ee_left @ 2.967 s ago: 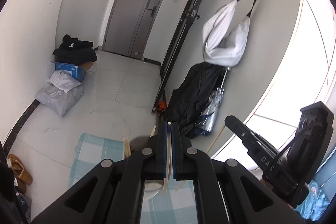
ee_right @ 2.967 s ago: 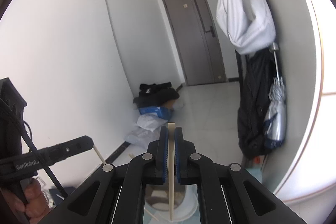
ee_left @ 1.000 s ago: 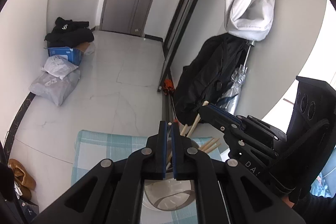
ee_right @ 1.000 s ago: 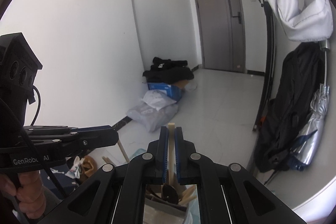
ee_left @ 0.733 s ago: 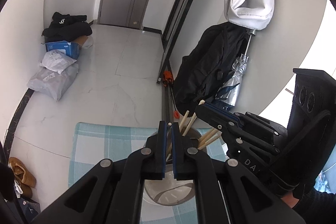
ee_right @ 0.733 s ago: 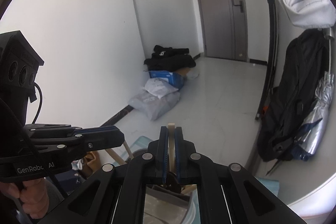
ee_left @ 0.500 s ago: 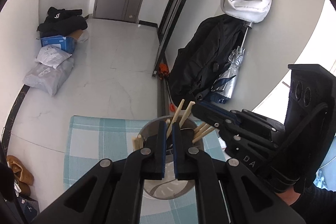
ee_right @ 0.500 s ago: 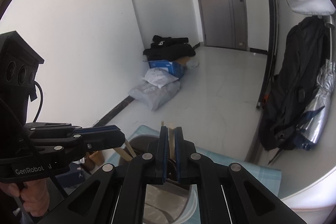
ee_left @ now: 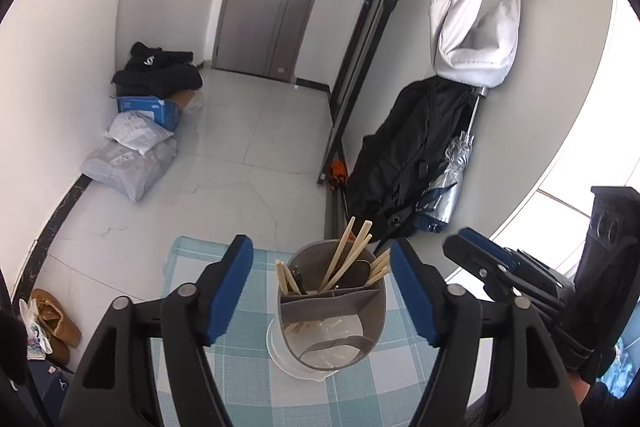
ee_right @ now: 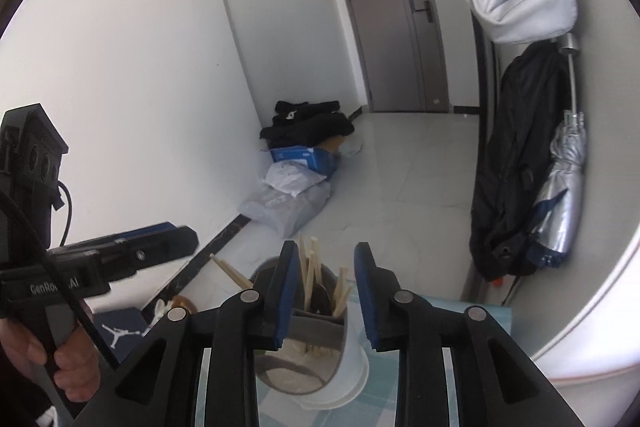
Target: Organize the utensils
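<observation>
A grey divided utensil holder (ee_left: pixel 332 301) stands on a white base on the blue checked tablecloth (ee_left: pixel 244 375). Several wooden chopsticks (ee_left: pixel 344 259) lean in its far compartments. My left gripper (ee_left: pixel 322 267) hangs just above and in front of the holder, its jaws opening wide, and the pads touch nothing. In the right wrist view the same holder (ee_right: pixel 312 329) and chopsticks (ee_right: pixel 309 275) show between the blue pads of my right gripper (ee_right: pixel 326 283). Its jaws are opening too and press on nothing. Each gripper shows in the other's view, the right gripper (ee_left: pixel 500 267) and the left gripper (ee_right: pixel 132 251).
A person's hand (ee_right: pixel 72 367) holds the left gripper's handle. Grey parcels (ee_left: pixel 128 163), a blue box and black clothes lie on the floor by the left wall. A black bag (ee_left: pixel 404 155) and a silver umbrella lean on the right wall under a hanging white bag. The table's far edge is just beyond the holder.
Both grippers were shut on a chopstick each; they lowered toward the holder, then opened. The chopsticks now stand in the holder and both grippers have drawn back a little.
</observation>
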Demonstrator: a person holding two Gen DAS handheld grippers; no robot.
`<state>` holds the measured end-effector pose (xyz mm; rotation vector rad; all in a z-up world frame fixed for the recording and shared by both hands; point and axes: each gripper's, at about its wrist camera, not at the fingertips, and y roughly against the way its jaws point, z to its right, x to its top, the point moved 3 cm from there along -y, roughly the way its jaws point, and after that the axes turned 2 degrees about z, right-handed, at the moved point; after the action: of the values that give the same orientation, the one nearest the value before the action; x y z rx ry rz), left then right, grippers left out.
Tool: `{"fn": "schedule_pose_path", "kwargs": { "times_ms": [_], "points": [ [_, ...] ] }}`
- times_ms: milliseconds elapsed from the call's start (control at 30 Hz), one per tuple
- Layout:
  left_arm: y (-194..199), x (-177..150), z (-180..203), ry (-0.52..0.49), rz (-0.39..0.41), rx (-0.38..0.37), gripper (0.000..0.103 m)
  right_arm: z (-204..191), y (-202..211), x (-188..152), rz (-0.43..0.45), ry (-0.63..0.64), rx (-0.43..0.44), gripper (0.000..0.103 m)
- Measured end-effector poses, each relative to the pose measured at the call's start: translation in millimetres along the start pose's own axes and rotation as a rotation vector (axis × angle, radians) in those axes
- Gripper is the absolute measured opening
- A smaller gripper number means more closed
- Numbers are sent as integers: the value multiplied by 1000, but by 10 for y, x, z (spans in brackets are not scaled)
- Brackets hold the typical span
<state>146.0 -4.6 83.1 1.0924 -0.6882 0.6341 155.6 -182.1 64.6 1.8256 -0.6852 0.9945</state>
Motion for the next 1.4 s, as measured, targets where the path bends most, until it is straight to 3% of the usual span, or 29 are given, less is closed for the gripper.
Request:
{"fn": "schedule_pose_path", "kwargs": {
  "times_ms": [67,433,567,967,1133,1400],
  "points": [
    [102,-4,12,-3,27,17,80,-4,125,-35,14,-5,-9,33],
    [588,-126,60,-17,155,109,101,-211,724,-184,100,6,-39,64],
    [763,-201,74,-34,219,133,102,-306,938,-252,150,18,-47,74],
    [860,-624,50,-56,252,196,102,-454,1279,-678,241,58,-79,99],
    [981,-784,66,-58,297,213,102,-466,1347,-827,252,56,-92,101],
    [1018,-915,30,-45,291,233,102,-502,1381,-984,250,60,-107,103]
  ]
}}
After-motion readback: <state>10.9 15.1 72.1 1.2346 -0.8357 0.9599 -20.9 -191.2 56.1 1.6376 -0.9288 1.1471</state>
